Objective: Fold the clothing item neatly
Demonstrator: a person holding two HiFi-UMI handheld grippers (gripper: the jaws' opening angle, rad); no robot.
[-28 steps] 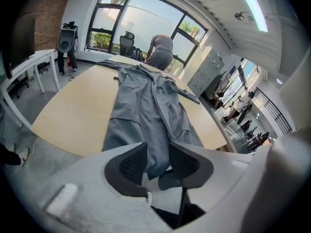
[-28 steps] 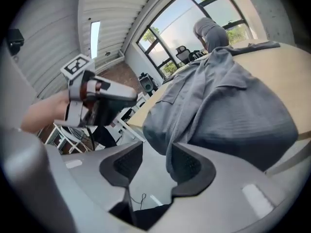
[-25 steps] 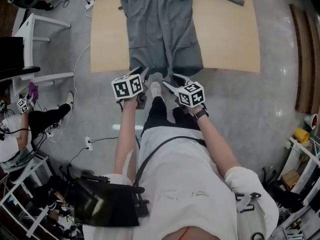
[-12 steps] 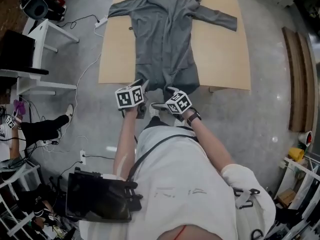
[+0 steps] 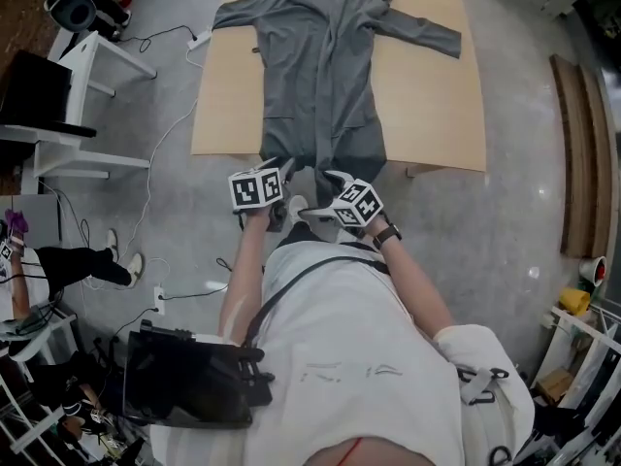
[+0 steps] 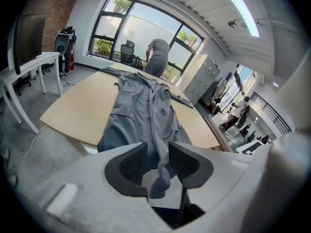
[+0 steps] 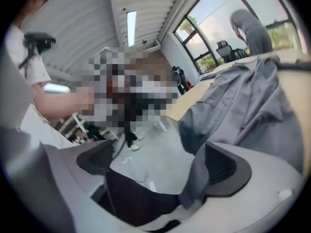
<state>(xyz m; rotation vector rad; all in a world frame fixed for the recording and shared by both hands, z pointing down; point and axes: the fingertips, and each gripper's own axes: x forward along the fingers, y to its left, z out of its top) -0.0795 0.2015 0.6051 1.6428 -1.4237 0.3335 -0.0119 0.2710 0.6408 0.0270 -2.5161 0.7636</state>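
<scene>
At the near edge of the surface (image 5: 437,115), just opened the right claw (image 7: 160,161) wide, loosing the hem of the gray garment (image 5: 325,76), left claw (image 6: 158,161) alone pinching it; probably regripping before folding.

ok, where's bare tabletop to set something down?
Two bare patches of table: the wide one right of the garment, between that side's sleeve and the near edge; a narrower one left of it. Centre strip is covered; sleeves cross the far end.

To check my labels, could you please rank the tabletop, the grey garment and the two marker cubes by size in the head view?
1. Tabletop
2. Grey garment
3. Left marker cube and right marker cube: about alike, so not ranked.
</scene>
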